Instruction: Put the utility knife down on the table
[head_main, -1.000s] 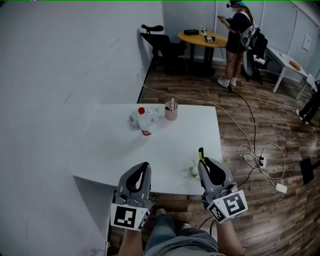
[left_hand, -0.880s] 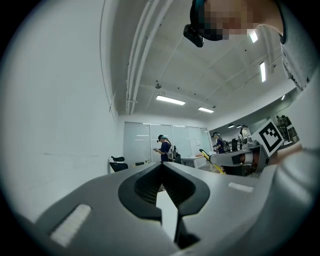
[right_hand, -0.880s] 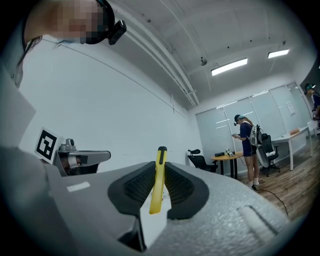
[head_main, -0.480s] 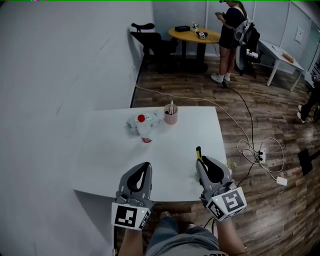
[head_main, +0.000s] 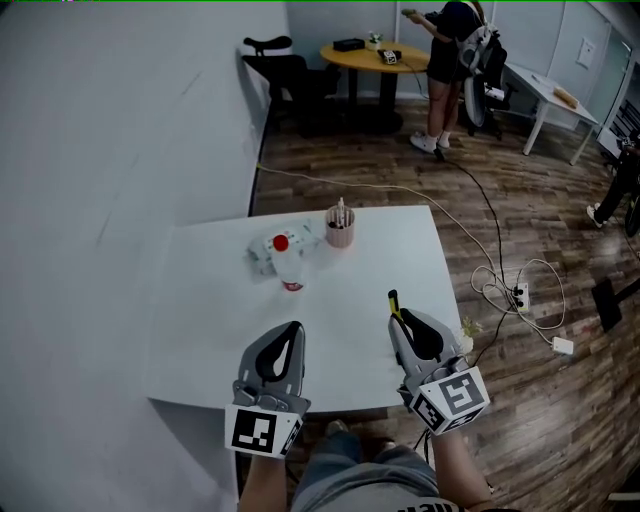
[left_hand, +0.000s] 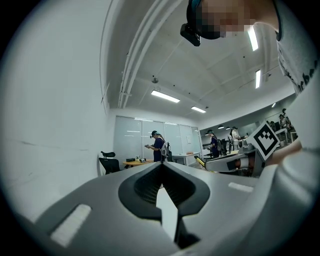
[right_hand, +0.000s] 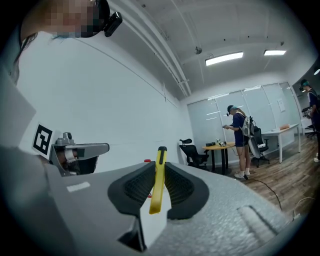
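Observation:
A yellow utility knife (right_hand: 158, 184) with a black tip stands clamped upright between the jaws of my right gripper (right_hand: 159, 172). From the head view its black end (head_main: 393, 300) pokes out ahead of the right gripper (head_main: 402, 322), which hovers over the white table (head_main: 210, 300) near its front right corner. My left gripper (head_main: 291, 338) sits over the table's front edge, jaws pressed together with nothing between them, as the left gripper (left_hand: 161, 170) view confirms.
Farther back on the table stand a clear bottle with a red cap (head_main: 288, 262) and a pink cup of sticks (head_main: 340, 227). A cable and power strip (head_main: 518, 295) lie on the wooden floor to the right. A person (head_main: 448, 60) stands by a round yellow table (head_main: 375, 55).
The head view has shifted so the table sits slightly more centred; both grippers hold nearly the same pose, the knife still clamped in the right one.

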